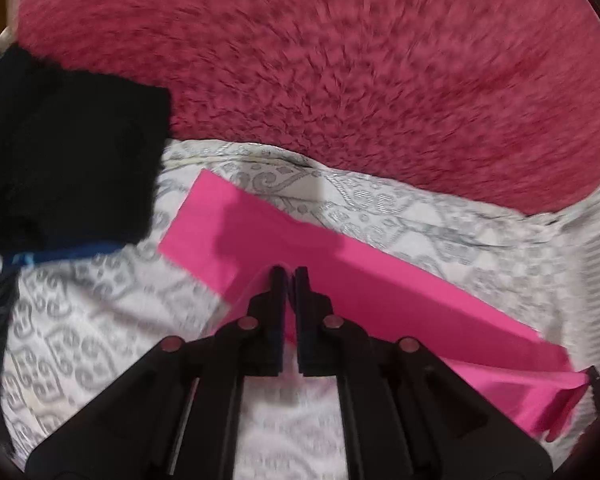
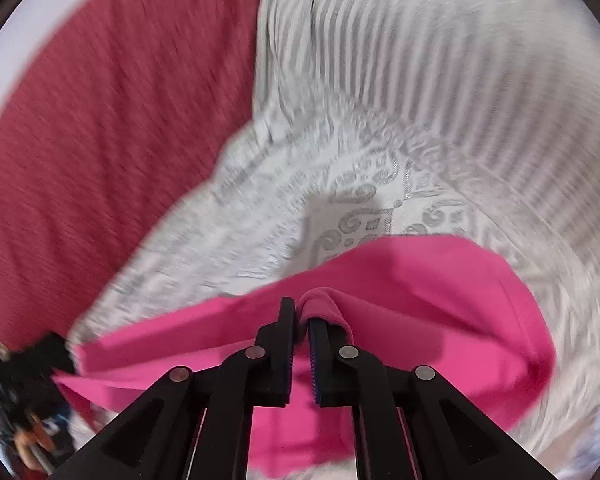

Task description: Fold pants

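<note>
While both pictures were smeared by motion, the grip in each was still readable. The right gripper (image 2: pixel 302 312) had its jaws pressed together on a bunched fold of the pink pants (image 2: pixel 440 304), the cloth humped up over the tip of one finger and draping away beneath and to both sides of the tool. The left gripper (image 1: pixel 288 276) was likewise pinched shut on an edge of the same pants (image 1: pixel 228 224); a thin lip of pink showed at its fingertips, though the blur kept me from saying how much cloth sat between them.

From the left tool the pants ran as a long flat band, one squared end lying ahead and to its left, the other trailing back past its right side toward the picture's lower corner. So the long axis lay slantwise across that tool, and the stretch between the two grips looked lifted off the patterned bedsheet (image 1: pixel 100 320).

I judged a fold to be under way, with each hand carrying one point of the same edge; the coming move would turn on bringing that held edge over to the squared end lying flat ahead of the left tool, the nearer hand to it.

Farther off lay a dark folded garment (image 1: pixel 68 152) to the left tool's left, and beyond everything a fuzzy red blanket (image 1: pixel 340 72)
</note>
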The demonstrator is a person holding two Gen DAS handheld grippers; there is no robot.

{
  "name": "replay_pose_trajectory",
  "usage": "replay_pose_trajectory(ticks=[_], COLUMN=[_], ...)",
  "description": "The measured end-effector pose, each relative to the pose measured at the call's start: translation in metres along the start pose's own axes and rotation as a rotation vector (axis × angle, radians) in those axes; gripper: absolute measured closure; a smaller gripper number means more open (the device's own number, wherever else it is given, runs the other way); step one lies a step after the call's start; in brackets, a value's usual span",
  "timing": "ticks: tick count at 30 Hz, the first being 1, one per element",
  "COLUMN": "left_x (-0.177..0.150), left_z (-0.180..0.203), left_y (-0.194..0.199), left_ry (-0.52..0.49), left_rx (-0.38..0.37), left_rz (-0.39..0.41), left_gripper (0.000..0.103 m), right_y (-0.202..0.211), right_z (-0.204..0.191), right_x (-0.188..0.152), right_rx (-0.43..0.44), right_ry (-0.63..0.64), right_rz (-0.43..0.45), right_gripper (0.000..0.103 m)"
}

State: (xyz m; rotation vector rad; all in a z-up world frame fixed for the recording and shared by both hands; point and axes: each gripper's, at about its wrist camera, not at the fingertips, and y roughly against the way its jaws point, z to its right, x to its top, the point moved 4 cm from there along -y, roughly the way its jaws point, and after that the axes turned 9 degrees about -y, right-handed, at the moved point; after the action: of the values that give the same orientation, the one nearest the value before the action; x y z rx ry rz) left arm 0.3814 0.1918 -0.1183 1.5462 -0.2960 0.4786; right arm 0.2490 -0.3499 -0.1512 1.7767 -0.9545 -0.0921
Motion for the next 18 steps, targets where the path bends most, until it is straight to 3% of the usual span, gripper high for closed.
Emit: replay_pose_trajectory(ticks=[5, 9, 14, 15, 18], left_x=[0.021, 0.022, 0.012, 0.008, -0.006], left_z=[0.013, 0.014, 0.029, 0.036, 0.062], left_y=[-0.058, -0.083, -0.063, -0.053, -0.020], left_ry=[-0.096, -0.117, -0.144, -0.167, -0.245], left_rx=[0.202, 0.229, 0.184, 0.175, 0.156], left_rz=[-0.069, -0.102, -0.061, -0.039, 0.039], left_gripper=[0.092, 0.092, 0.089, 0.085, 0.068], right_y=[-0.084, -0.103, -0.076, -0.063, -0.011], right_z=[0.000, 0.006, 0.012, 0.014, 0.020], right_x=[0.008, 0.007, 0.008, 0.008, 0.009], right_rx=[-0.225, -0.241, -0.134, -0.104, -0.053], right_ry=[0.194, 0.233, 0.240, 0.246, 0.290], right_rz=[-0.209, -0.250, -0.308, -0.303, -0.220], right_gripper=[0.093, 0.091, 0.082, 0.076, 0.036])
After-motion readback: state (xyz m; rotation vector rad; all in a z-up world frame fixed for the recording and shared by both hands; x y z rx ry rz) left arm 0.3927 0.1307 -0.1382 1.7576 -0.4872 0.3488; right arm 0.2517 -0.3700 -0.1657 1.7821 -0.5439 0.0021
